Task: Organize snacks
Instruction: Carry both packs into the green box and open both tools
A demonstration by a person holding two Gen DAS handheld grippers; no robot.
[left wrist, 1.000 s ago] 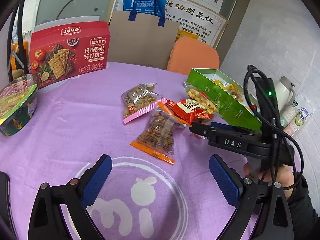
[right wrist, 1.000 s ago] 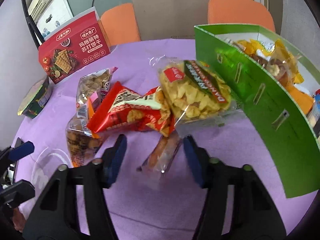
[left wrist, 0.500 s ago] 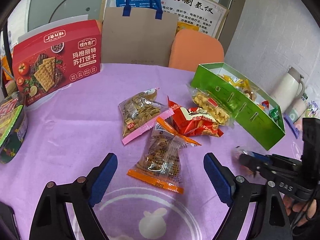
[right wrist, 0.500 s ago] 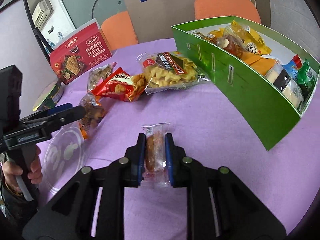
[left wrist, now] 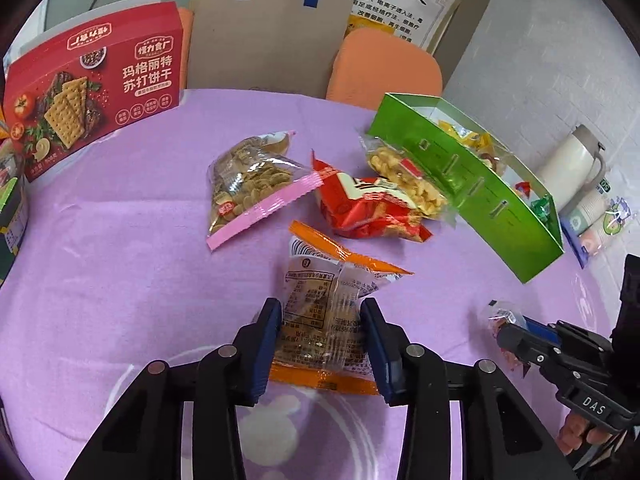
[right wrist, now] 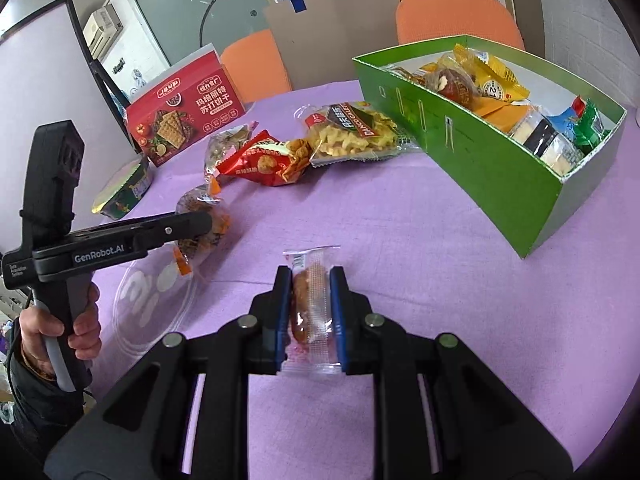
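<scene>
My left gripper point(left wrist: 322, 320) is shut on an orange-edged clear snack pack point(left wrist: 320, 312) lying on the purple tablecloth; it also shows in the right wrist view point(right wrist: 202, 226). My right gripper point(right wrist: 310, 292) is shut on a small clear-wrapped pastry point(right wrist: 310, 304), held above the cloth, seen from the left wrist too point(left wrist: 502, 318). A green box point(right wrist: 472, 140) with several snacks inside stands at the right. A pink-edged bag point(left wrist: 248, 184), a red bag point(left wrist: 360, 208) and a yellow chips bag point(right wrist: 352, 132) lie between.
A red cracker box point(left wrist: 92, 88) stands at the back left, with a noodle bowl point(right wrist: 122, 194) near it. Orange chairs point(left wrist: 384, 68) and a cardboard bag point(left wrist: 264, 36) are behind the table. A thermos point(left wrist: 568, 172) and paper cups point(left wrist: 592, 216) sit beyond the green box.
My left gripper moved forward and closed on the orange-edged pack. My right gripper picked up the small pastry, drew back from the pile and rose a little.
</scene>
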